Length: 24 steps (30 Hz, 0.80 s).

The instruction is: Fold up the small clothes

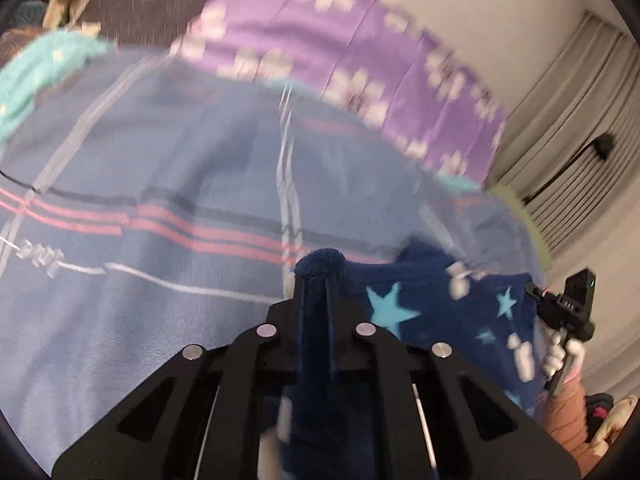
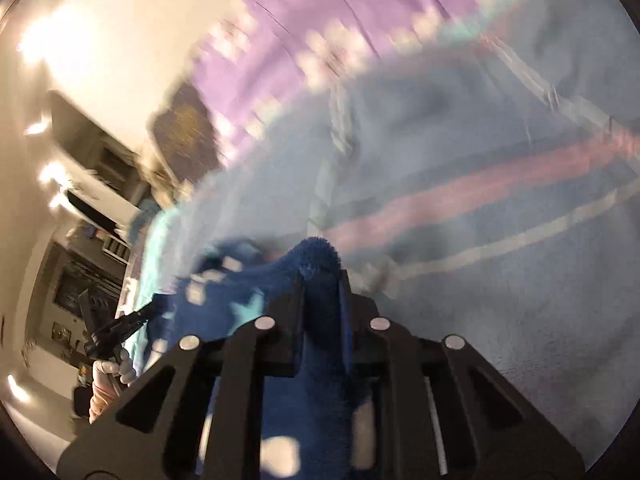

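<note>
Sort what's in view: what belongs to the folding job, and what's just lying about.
Job:
- star garment, pinched by both grippers
- left gripper
- right gripper
- blue blanket, the work surface

Lying about:
- purple floral sheet
- teal cloth

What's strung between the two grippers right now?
The dark blue star-print fleece garment spans between them: the left gripper and right gripper each pinch an edge. The left wrist view shows it best; nothing else lies between.
</note>
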{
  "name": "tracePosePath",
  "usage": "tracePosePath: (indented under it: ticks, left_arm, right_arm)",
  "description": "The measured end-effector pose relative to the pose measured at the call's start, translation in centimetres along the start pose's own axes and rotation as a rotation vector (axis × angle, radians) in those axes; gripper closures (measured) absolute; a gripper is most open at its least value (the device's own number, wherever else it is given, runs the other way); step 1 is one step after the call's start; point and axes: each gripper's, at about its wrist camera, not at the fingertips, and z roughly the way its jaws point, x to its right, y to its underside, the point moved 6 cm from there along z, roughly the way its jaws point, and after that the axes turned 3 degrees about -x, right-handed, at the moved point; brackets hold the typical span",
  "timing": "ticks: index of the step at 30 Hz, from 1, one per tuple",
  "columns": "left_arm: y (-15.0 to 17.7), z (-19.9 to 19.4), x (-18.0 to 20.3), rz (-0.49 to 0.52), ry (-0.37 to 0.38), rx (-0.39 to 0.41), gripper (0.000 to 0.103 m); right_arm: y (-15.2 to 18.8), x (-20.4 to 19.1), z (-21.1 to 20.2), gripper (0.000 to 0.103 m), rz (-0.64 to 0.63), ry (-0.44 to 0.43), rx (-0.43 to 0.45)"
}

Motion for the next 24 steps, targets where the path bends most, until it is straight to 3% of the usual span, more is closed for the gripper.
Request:
tracePosePath:
  ticks: [2, 4, 8, 10, 13, 16, 18, 21, 23, 24]
  left_arm:
    - [-1.0, -2.6, 1.0, 0.04, -0.007, 0.069, 0.095]
    - [-1.6, -3.1, 1.3, 0.064, -0.037, 0.086, 0.095]
    - [-0.6, 1.6, -0.5, 0.074, -0.167, -0.021, 0.094]
    - [0.6, 3.5, -1.7, 0.071, -0.199, -0.073, 0.093]
    - [1.6, 2.8, -2.2, 0.051, -0.183, -0.07, 0.09]
    - [1.7, -1.0, -0.6, 0.088, -0.2, 0.017, 0.086]
    - [3.0, -4.0, 2.2, 0.136, -0.176, 0.055, 0.085]
    - [6.9, -6.3, 6.9, 0.201, -0.042, 0.041, 0.078]
    - [10.3, -5.7, 8.1, 0.242, -0.074, -0.027, 0.075]
    - [12.8, -4.3, 7.6, 0.267, -0.158, -0.101, 0.075]
  right_arm:
    - [-1.0, -1.9, -2.0, 0.089, -0.046, -0.048, 0.068]
    - [-1.8, -2.3, -1.7, 0.088, -0.068, -0.017, 0.073]
    - [-0.7, 1.2, 3.9, 0.081, -0.033, 0.157, -0.087]
    - [0.3, 2.8, 5.1, 0.078, -0.016, 0.233, -0.117]
    - [1.2, 3.8, 3.0, 0.071, 0.018, 0.246, -0.079]
    - [2.0, 3.2, -1.2, 0.071, -0.034, 0.282, -0.021]
    - [3.0, 2.2, -3.3, 0.071, -0.05, 0.272, -0.009]
    - [6.9, 0.3, -6.8, 0.071, -0.077, 0.186, -0.02]
    - [11.0, -1.5, -8.4, 0.071, -0.116, 0.117, -0.048]
    - [12.0, -1.8, -8.5, 0.07, -0.126, 0.109, -0.061]
